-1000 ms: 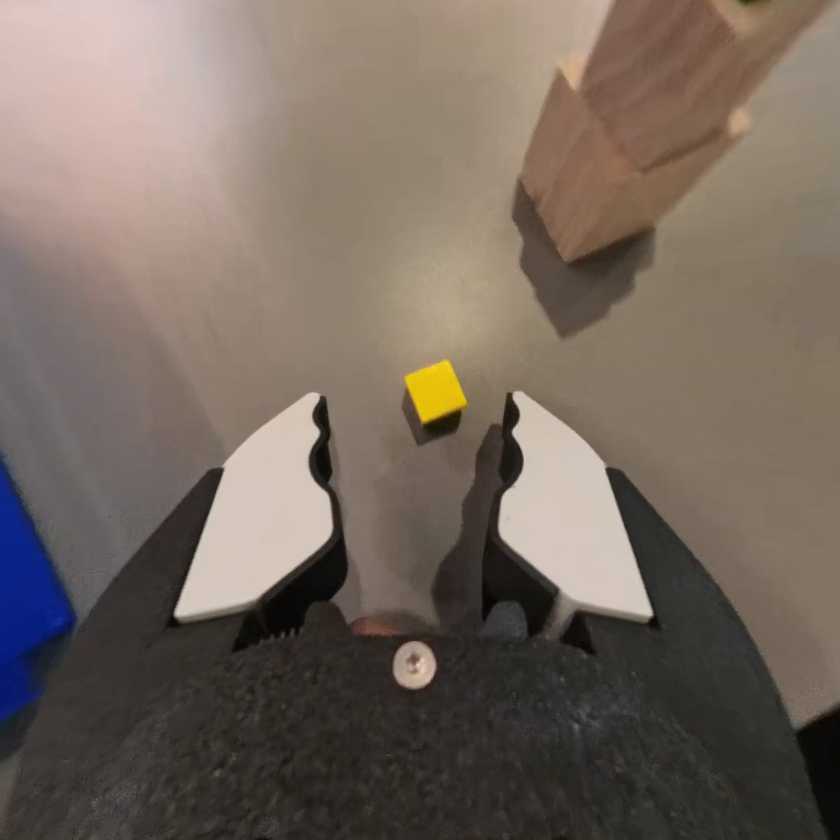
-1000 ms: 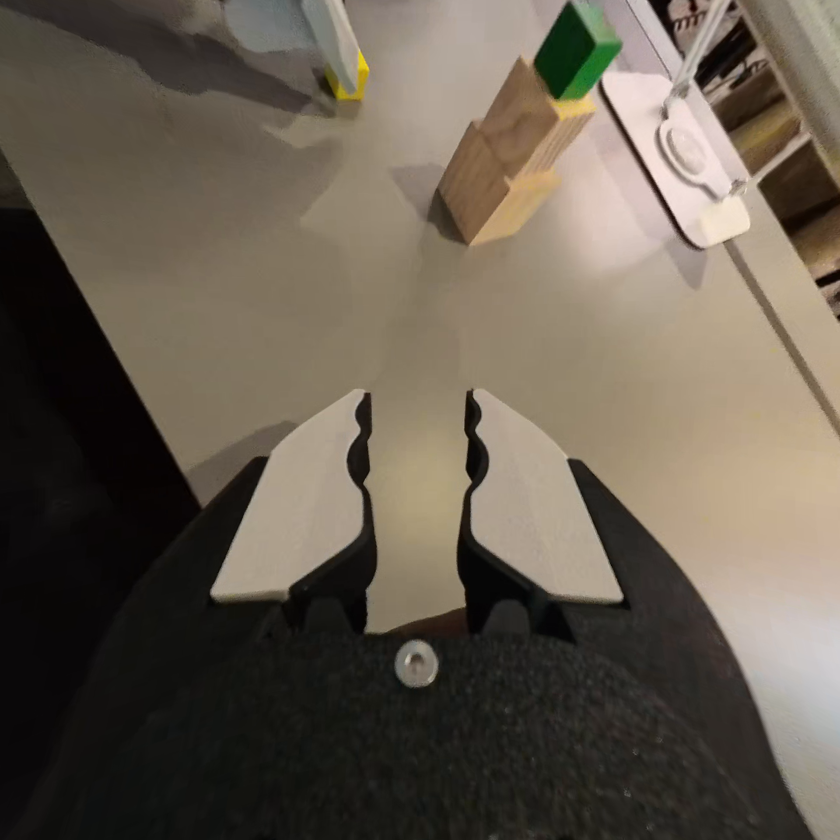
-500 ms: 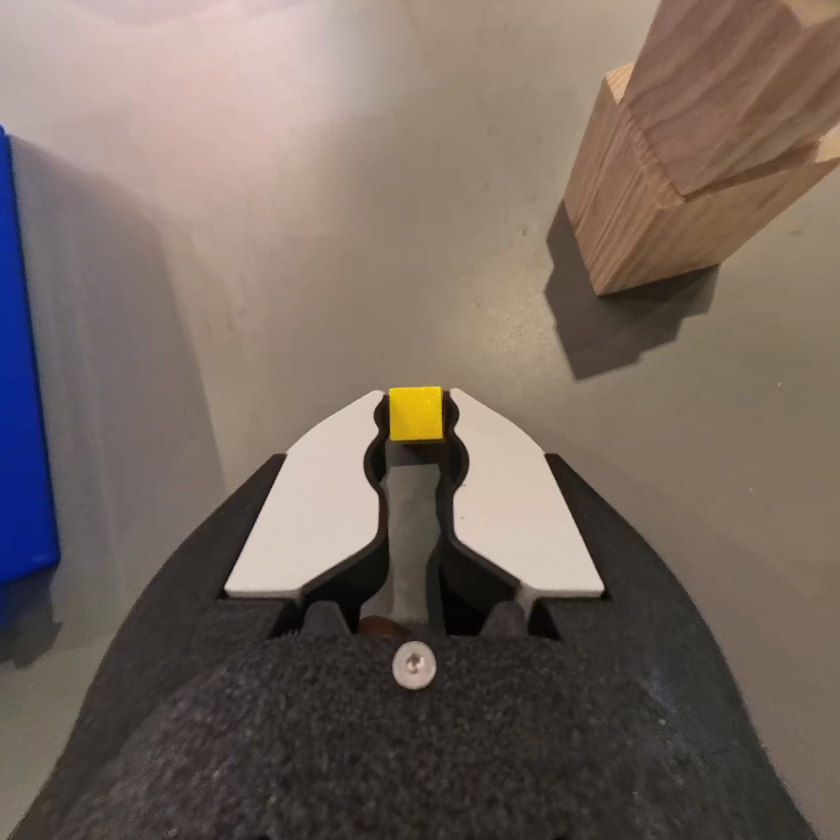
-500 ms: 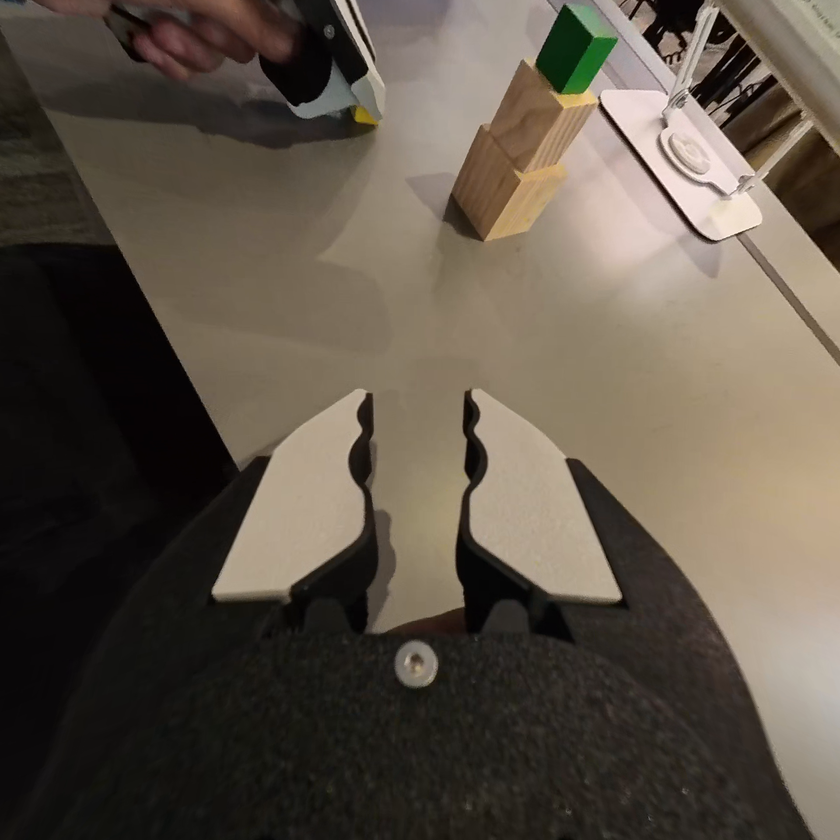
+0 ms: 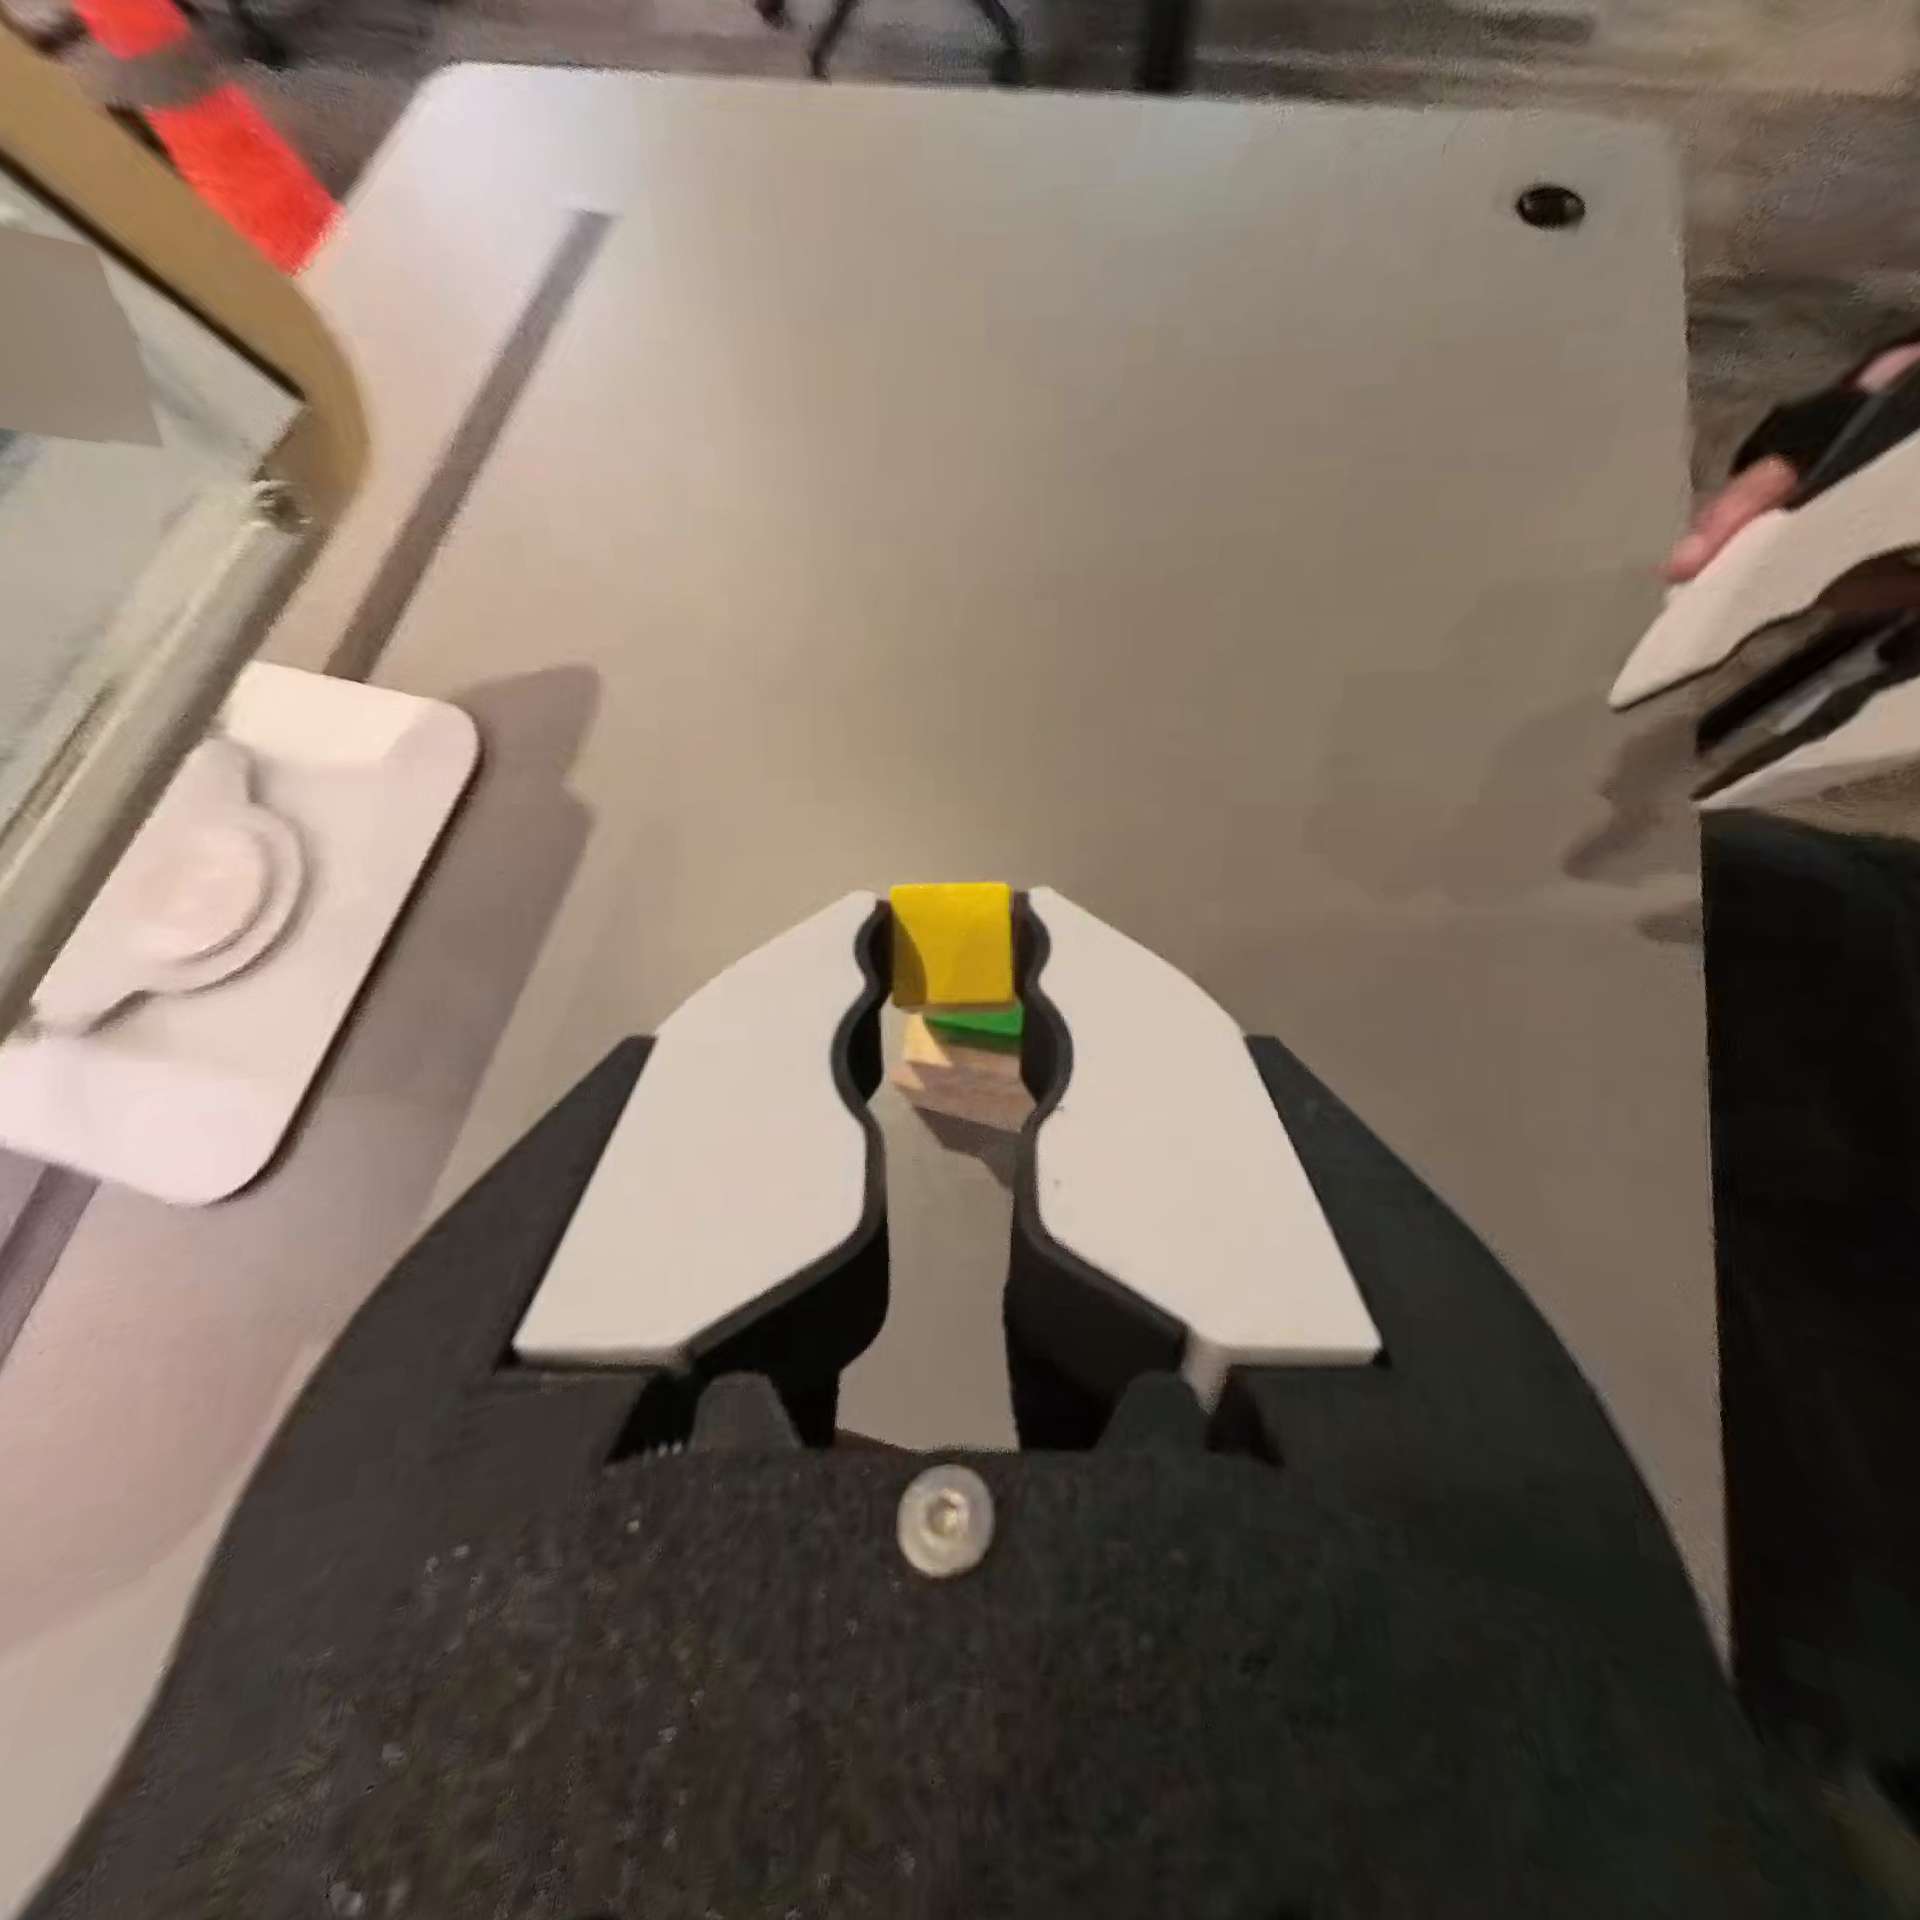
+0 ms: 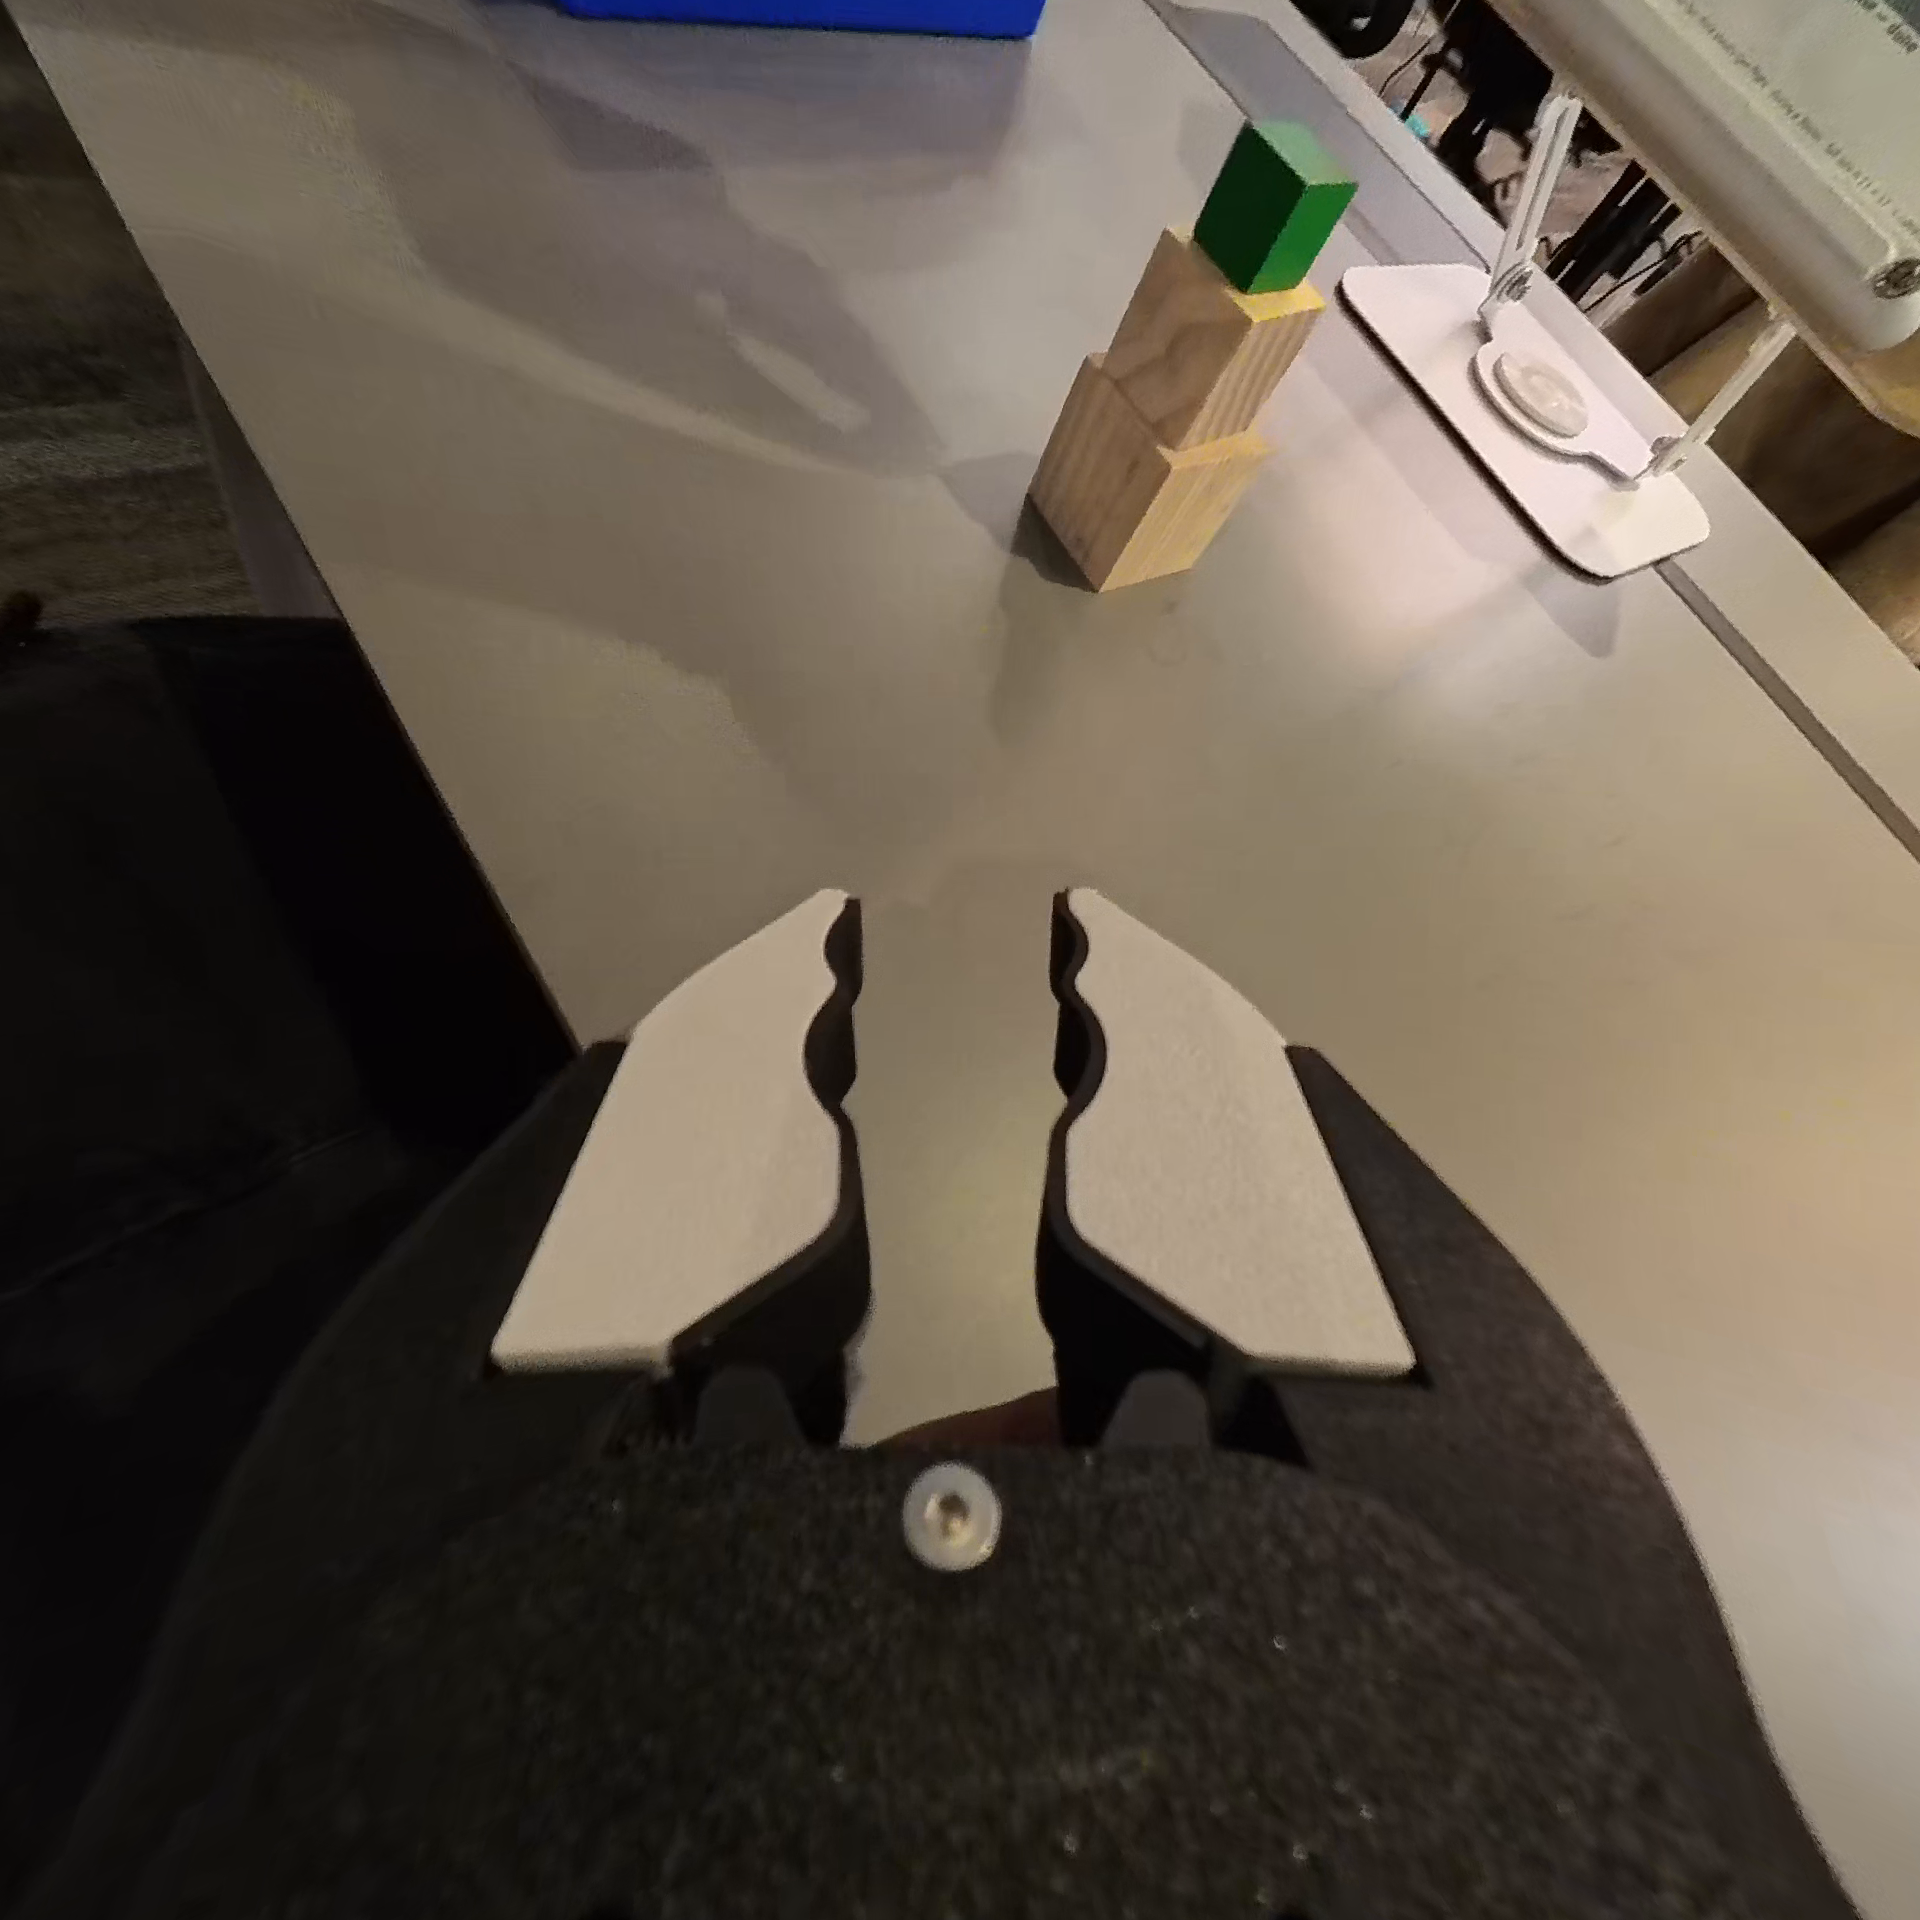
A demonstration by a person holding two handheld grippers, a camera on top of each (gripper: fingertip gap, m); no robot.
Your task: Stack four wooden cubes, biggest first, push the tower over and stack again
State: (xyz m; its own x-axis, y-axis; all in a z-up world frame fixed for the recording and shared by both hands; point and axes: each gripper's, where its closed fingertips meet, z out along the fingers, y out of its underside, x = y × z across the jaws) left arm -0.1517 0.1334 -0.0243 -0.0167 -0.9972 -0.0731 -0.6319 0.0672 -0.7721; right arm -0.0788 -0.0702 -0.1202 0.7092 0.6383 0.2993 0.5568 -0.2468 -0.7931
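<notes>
My left gripper (image 5: 953,914) is shut on a small yellow cube (image 5: 953,943) and holds it in the air above the tower. Between the fingers below it I see the green cube (image 5: 982,1027) and a wooden cube (image 5: 971,1086). In the right wrist view the tower stands on the grey table (image 6: 1247,831): a large wooden cube (image 6: 1138,499) at the bottom, a smaller wooden cube (image 6: 1205,353) on it, the green cube (image 6: 1273,220) on top. My right gripper (image 6: 956,904) is open and empty, low over the table's near edge; it also shows at the right of the left wrist view (image 5: 1787,613).
A white stand base (image 6: 1527,416) with a thin metal post sits right of the tower; it also shows in the left wrist view (image 5: 208,935). A blue box (image 6: 800,5) lies at the table's far end. The table's left edge (image 6: 343,613) drops to a dark floor. About 25 cm separates my left fingertips from my right.
My left gripper closed on the yellow cube on the table, lifted it and swung over the tower, leaving the right wrist view. My right gripper stayed open and barely moved.
</notes>
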